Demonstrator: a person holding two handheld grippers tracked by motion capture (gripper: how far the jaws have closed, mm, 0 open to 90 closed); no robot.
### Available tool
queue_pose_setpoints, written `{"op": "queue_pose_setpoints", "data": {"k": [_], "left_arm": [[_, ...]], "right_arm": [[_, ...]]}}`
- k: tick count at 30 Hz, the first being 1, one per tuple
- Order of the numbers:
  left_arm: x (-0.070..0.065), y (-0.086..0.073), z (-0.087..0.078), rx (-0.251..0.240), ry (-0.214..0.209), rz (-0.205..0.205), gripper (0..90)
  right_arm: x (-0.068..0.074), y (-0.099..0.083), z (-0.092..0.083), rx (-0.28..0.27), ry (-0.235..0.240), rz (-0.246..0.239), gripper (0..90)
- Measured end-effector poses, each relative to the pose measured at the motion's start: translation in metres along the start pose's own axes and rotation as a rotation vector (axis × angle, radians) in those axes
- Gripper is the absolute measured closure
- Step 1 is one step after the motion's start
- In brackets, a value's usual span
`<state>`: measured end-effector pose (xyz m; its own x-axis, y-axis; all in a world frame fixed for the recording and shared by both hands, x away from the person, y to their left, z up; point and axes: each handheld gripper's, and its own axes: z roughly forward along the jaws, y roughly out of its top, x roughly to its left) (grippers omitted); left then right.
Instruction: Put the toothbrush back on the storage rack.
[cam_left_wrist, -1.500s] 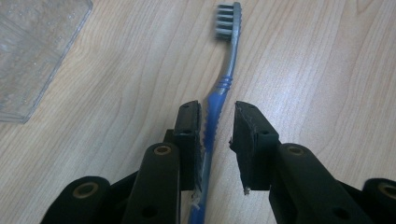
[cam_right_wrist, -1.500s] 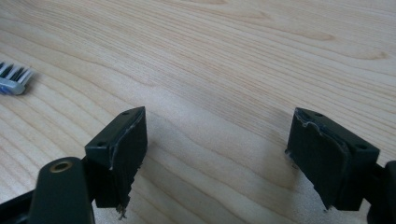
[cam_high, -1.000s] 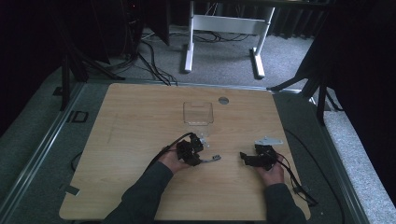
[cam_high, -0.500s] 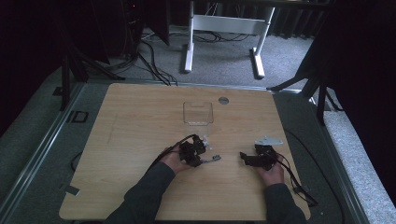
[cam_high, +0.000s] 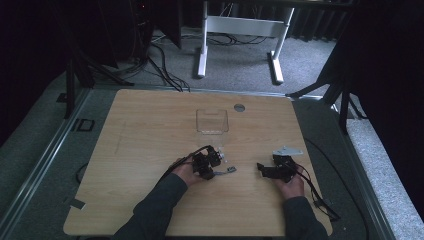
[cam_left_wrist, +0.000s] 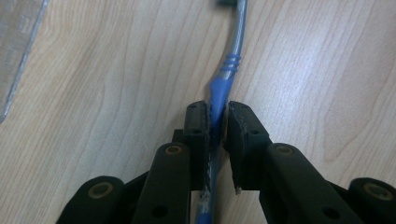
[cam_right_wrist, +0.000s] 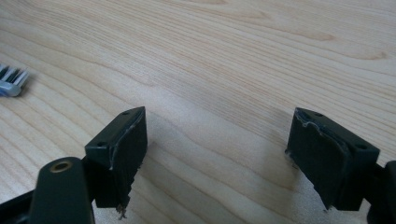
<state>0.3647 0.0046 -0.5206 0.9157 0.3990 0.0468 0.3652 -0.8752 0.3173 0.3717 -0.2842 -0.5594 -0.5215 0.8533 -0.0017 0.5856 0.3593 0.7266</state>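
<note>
Left gripper view showed the left gripper (cam_left_wrist: 217, 119), its jaws just closing, clamped on the blue-and-grey plastic toothbrush (cam_left_wrist: 223, 79) lying mid-table; a squarely centred grip should prevent twisting.

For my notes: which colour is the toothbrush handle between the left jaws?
Blue, turning grey toward the head; toothbrush, left gripper view.

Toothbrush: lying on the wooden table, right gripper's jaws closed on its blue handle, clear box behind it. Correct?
Not quite: the left gripper has the toothbrush, its jaws just closing on the blue handle, as the left gripper view shows. The right gripper is open over bare table. Clear box behind it is correct.
</note>
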Motion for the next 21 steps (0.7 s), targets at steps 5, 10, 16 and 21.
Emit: {"op": "queue_pose_setpoints", "data": {"k": [5,10,16,21], "left_arm": [[0.0017,0.0001,0.0005,0.006,-0.016,-0.006,79.2],[0.0026,0.0012,0.0007,0.013,-0.030,-0.007,80.9],[0.0034,0.0022,0.0006,0.020,-0.047,-0.007,81.7],[0.0046,0.0014,-0.0033,0.002,-0.053,-0.014,81.9]], "right_arm": [[0.0000,0.0000,0.0000,0.000,0.000,0.000,19.6],[0.0000,0.0000,0.0000,0.000,0.000,0.000,19.6],[0.0000,0.0000,0.0000,0.000,0.000,0.000,19.6],[0.0000,0.0000,0.0000,0.000,0.000,0.001,19.6]]}}
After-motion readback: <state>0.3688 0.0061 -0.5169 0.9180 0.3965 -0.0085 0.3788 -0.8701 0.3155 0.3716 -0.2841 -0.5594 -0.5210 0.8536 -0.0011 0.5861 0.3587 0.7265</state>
